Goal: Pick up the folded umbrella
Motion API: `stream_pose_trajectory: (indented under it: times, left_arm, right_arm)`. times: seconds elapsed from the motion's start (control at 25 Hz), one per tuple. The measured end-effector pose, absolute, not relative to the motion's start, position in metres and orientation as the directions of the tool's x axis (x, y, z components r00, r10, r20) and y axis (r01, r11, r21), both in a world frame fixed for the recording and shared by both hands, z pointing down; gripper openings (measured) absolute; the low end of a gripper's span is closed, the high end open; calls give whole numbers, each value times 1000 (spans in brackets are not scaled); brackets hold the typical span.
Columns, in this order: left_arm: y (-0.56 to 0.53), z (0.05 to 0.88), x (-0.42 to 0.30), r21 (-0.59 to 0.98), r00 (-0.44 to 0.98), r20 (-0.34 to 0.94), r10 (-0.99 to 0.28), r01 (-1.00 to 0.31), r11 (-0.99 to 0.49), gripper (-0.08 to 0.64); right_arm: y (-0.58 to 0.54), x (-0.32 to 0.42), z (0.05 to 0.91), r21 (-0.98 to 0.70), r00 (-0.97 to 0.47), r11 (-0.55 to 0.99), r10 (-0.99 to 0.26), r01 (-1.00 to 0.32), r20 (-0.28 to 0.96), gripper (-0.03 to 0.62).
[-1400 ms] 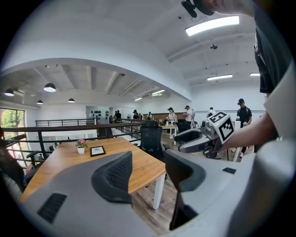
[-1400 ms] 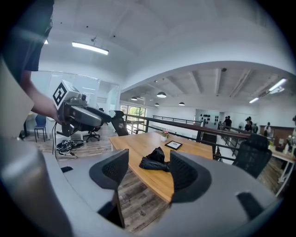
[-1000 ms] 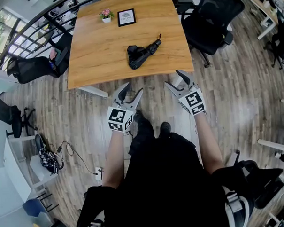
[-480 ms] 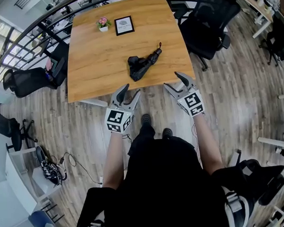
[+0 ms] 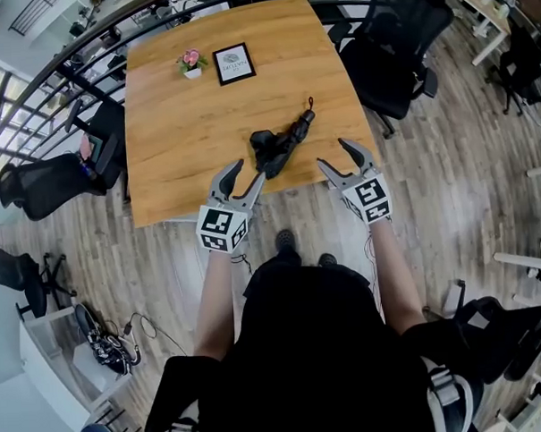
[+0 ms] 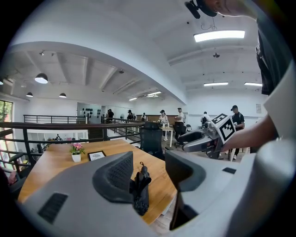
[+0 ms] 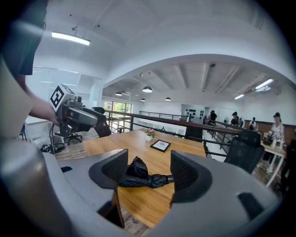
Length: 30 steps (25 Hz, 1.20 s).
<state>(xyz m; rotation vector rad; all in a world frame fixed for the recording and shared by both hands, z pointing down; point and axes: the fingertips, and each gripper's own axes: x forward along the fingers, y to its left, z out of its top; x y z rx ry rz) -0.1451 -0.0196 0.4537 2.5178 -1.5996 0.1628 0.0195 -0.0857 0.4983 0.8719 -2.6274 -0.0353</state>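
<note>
The jaws of the grey left gripper (image 5: 248, 172) are held apart, with nothing clamped between them. The jaws of the grey right gripper (image 5: 333, 154) are likewise spread and empty. Framed in the gap of each pair, but lying beyond the pads, is the folded black umbrella (image 5: 281, 147). It is laid slantwise on the light wooden table (image 5: 177, 125), close to the near edge, with its bunched end nearer the person and its thin looped end pointing away to the right. Only bare tabletop is seen between the grippers and the umbrella.

Far across the table, a small white pot of pink flowers (image 5: 190, 61) and a black-framed picture (image 5: 234, 63) are set side by side, well apart from the umbrella. A black office chair (image 5: 393, 44) is drawn up at the table's right side. A black metal railing (image 5: 67, 76) curves behind its left side.

The grey plank floor (image 5: 449, 194) is shown only in the head view. The white vaulted ceiling (image 6: 115, 41) and distant standing people (image 6: 162, 118) are shown only in the gripper views.

Both forearms (image 5: 216, 294) are stretched forward side by side, with the grippers tipped slightly downward at the table's near edge.
</note>
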Motion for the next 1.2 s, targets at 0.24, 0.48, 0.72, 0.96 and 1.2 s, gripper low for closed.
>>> stream_pose_trajectory:
  times: [0.24,0.48,0.72,0.96,1.2]
  left_arm:
    - [-47,460,-169,79,461,175,-870,-887,-455,229]
    - [-64,462,-188,86,484,171,-858,-875,-476,229]
    - [-75,467,-193,87,516,176,-838,-857,-509,229]
    - [-83,474,-197,95,528,184,-829,-849,-520,229]
    - [-95,476,-194,97,530,189,-827,-848,-521,229]
  right_arm:
    - [-107,-1,504,145,-706,780,-616,-608,350,302]
    - [-130,-4,502,142,-664,734,-666,-664,340,299]
    - [-133,-16,509,139,-648,722,-676,-678,350,299]
    - [-138,-21,517,132,-638,716,-678,-685,365,299]
    - [-151,-22,521,126,-643,719,-674,-683,363,298]
